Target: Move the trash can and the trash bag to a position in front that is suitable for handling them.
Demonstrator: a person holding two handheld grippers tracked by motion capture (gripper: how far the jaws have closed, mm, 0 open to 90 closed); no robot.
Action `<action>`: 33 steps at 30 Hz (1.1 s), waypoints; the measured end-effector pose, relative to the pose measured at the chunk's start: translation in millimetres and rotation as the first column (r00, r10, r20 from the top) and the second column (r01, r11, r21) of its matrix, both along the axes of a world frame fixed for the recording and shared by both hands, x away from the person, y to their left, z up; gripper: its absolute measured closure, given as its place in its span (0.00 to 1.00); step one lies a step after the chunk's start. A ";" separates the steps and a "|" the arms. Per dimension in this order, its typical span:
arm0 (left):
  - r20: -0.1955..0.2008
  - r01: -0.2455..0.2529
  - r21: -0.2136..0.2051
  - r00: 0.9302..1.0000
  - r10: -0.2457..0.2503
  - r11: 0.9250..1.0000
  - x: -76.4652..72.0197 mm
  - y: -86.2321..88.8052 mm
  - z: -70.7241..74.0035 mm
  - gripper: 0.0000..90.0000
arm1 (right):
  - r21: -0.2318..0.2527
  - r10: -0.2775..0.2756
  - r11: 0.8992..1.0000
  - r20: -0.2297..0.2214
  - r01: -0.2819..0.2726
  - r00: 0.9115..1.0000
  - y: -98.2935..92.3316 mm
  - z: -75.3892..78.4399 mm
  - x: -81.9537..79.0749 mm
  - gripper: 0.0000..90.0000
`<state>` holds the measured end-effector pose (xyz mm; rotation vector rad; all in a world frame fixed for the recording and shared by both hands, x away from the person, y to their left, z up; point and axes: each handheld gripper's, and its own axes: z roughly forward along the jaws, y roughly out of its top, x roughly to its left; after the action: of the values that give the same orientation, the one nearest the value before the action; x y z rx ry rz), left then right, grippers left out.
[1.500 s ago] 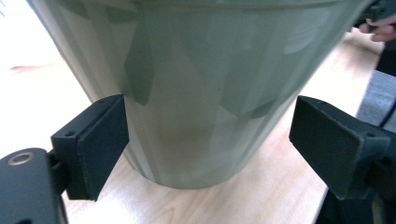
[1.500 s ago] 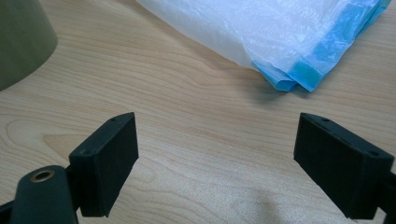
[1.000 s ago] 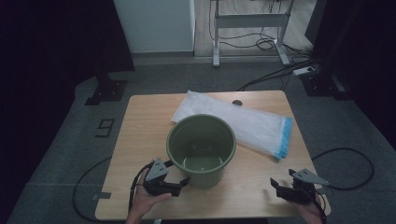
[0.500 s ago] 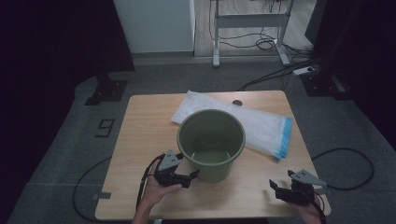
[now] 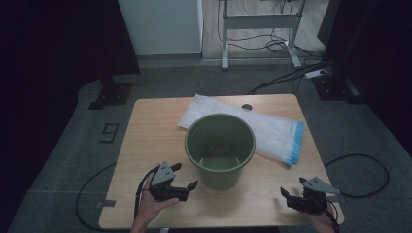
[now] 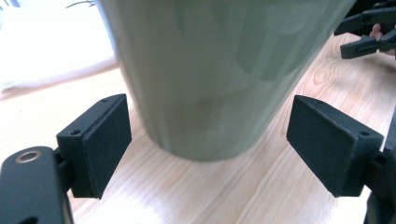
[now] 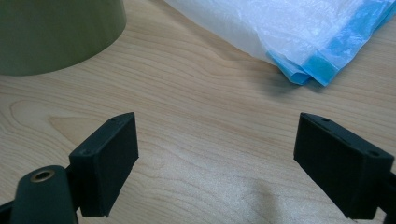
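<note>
At the table's (image 5: 145, 145) near edge the left gripper (image 5: 183, 177) gapes wide just short of the green bucket (image 5: 219, 148), the right gripper (image 5: 287, 195) likewise spread over bare wood; the bucket stands upright mid-table — behind it, touching, lies a white plastic bag (image 5: 272, 128) with a blue end.

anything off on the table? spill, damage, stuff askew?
Nothing stands out. The green bucket stands upright and looks empty, with no spill on the table. The folded plastic bag lies flat behind it, partly hidden by the rim. Both the left hand-held gripper and the right hand-held gripper are open, holding nothing.
</note>
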<state>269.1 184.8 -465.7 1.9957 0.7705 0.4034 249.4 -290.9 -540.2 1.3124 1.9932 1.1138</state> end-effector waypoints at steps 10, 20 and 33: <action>-0.012 -0.038 0.034 0.999 0.038 0.999 -20.7 24.7 -12.8 0.15 | 0.000 0.005 1.000 0.003 -0.005 1.000 0.5 0.4 -0.4 0.15; -0.047 -0.062 0.049 0.997 0.065 0.997 -32.1 40.6 -31.6 0.15 | -0.005 0.015 1.000 0.000 -0.015 1.000 2.4 -0.5 -0.4 0.15; -0.069 -0.090 0.063 0.993 0.094 0.994 -35.1 52.3 -41.5 0.15 | -0.018 0.024 1.000 -0.002 -0.024 1.000 3.5 -1.5 -0.2 0.15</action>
<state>234.0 237.1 -507.2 2.0454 0.9079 0.4142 249.2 -287.4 -541.7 1.2835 2.0206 1.1043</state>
